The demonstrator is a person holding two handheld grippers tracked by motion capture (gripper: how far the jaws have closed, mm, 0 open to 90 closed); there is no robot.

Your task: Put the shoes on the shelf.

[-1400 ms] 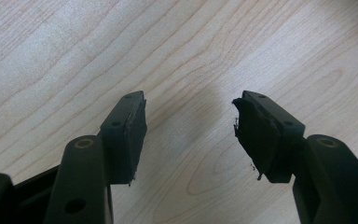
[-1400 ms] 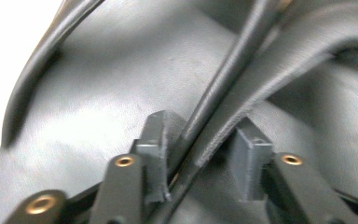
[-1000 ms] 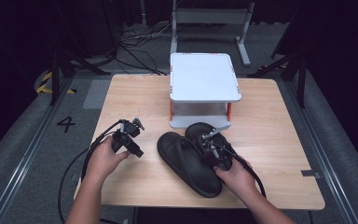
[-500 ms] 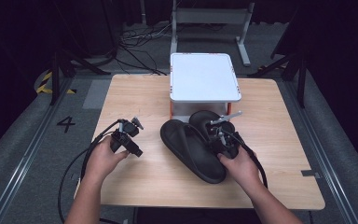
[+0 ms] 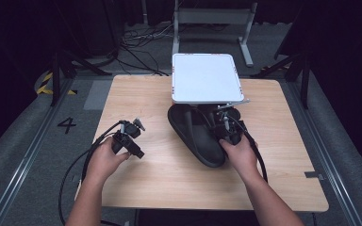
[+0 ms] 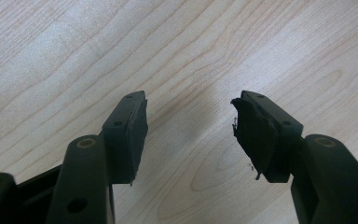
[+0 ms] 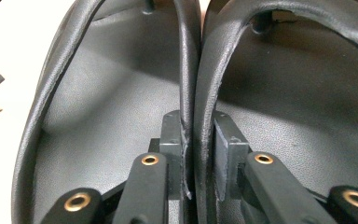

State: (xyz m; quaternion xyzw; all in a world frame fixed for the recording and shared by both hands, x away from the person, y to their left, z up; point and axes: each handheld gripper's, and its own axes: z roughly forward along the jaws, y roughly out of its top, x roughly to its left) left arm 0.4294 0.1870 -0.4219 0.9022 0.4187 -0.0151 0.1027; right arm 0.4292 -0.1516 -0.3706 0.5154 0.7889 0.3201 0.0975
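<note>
Two black flip-flop sandals (image 5: 195, 136) lie side by side at mid table, their far ends tucked under the white shelf (image 5: 206, 77). My right gripper (image 5: 224, 125) is shut on their two adjoining straps (image 7: 193, 116), pinched together between the pads; the left sandal's footbed (image 7: 112, 93) and the right sandal's (image 7: 298, 93) spread to either side. My left gripper (image 5: 136, 140) hovers over bare wood at the left, open with nothing between its pads (image 6: 189, 126).
The wooden table (image 5: 273, 155) carries the white shelf on short legs at its far middle. Black cables trail off the near left edge. Dark floor and a metal frame lie beyond the far edge.
My right gripper has carried both sandals away from the person and slightly right, so their far ends now sit under the white shelf. The left gripper has stayed put.
</note>
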